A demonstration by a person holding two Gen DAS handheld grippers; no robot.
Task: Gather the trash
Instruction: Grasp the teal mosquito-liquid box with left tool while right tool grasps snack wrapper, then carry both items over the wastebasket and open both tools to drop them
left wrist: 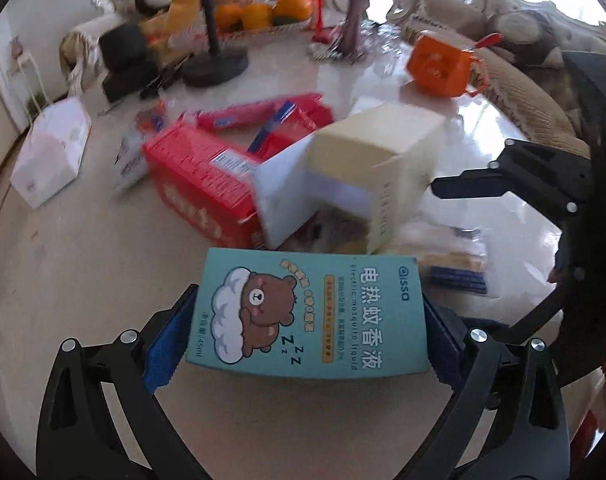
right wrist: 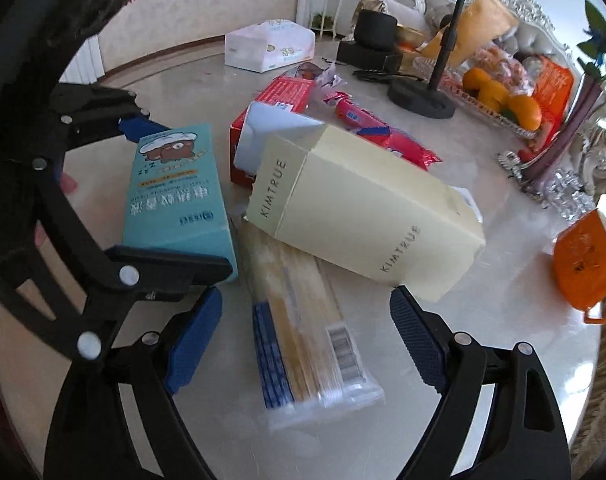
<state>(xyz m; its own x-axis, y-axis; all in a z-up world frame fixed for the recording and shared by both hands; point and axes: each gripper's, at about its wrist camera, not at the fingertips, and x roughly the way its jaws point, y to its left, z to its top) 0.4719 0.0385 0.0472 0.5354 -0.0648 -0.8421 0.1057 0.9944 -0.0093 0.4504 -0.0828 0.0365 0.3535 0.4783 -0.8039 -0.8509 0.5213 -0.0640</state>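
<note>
1. The left tongs are clamping the teal box by its two short ends, blue pads pressing on both sides, just above the pale worktop.
2. The right tongs are standing wide apart, empty, straddling a clear-wrapped packet lying flat on the worktop.
3. The teal box is showing a cartoon bear on a cloud, "ZZZ", "Electric mosquito liquid" and Chinese characters.
4. A cream carton reading "KIMTRUE" is leaning on the packet just ahead of the right tongs.
5. A red box and a red wrapper are lying beyond it.
</note>
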